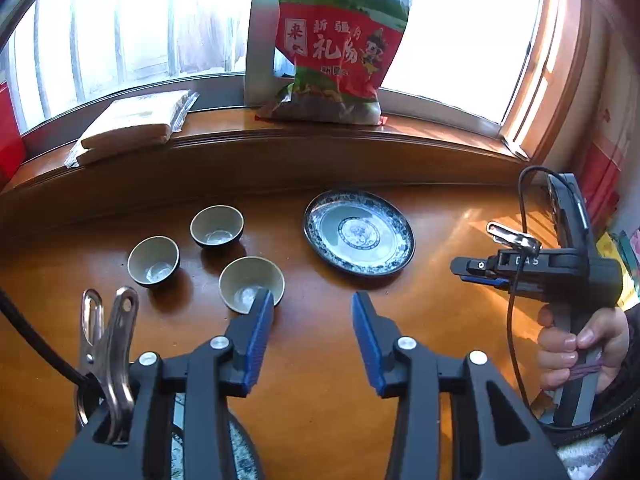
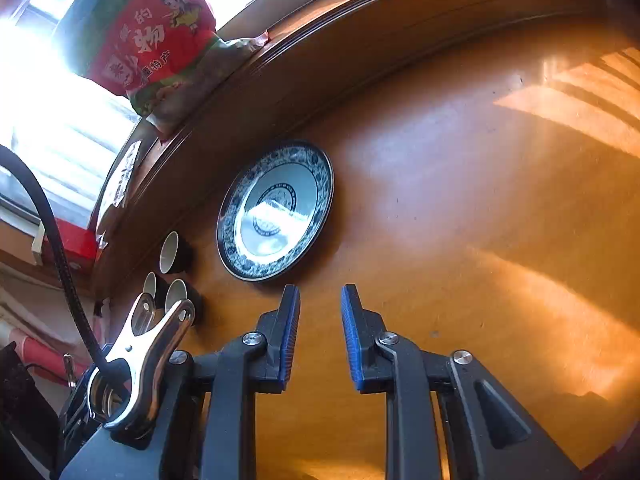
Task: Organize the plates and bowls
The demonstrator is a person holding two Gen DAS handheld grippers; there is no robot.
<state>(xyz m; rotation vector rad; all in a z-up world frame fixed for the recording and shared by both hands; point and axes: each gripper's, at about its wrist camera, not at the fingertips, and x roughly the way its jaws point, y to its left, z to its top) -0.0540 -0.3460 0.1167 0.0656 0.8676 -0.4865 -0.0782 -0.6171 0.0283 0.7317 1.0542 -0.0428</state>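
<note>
The left gripper (image 1: pixel 313 306) hovers with jaws apart and empty above a wooden table (image 1: pixel 440 320). Beyond it sits a blue-patterned plate (image 1: pixel 359 233), three small bowls (image 1: pixel 217 225) clustered to its left. The right gripper (image 2: pixel 320 300), right of the plate, has a narrow empty gap.

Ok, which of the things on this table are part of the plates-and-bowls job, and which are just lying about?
For the job:
- blue-patterned plate
- three small bowls, standing apart on the table

Lying about:
- red and green snack bag on the sill
- flat wrapped packets on the sill
</note>
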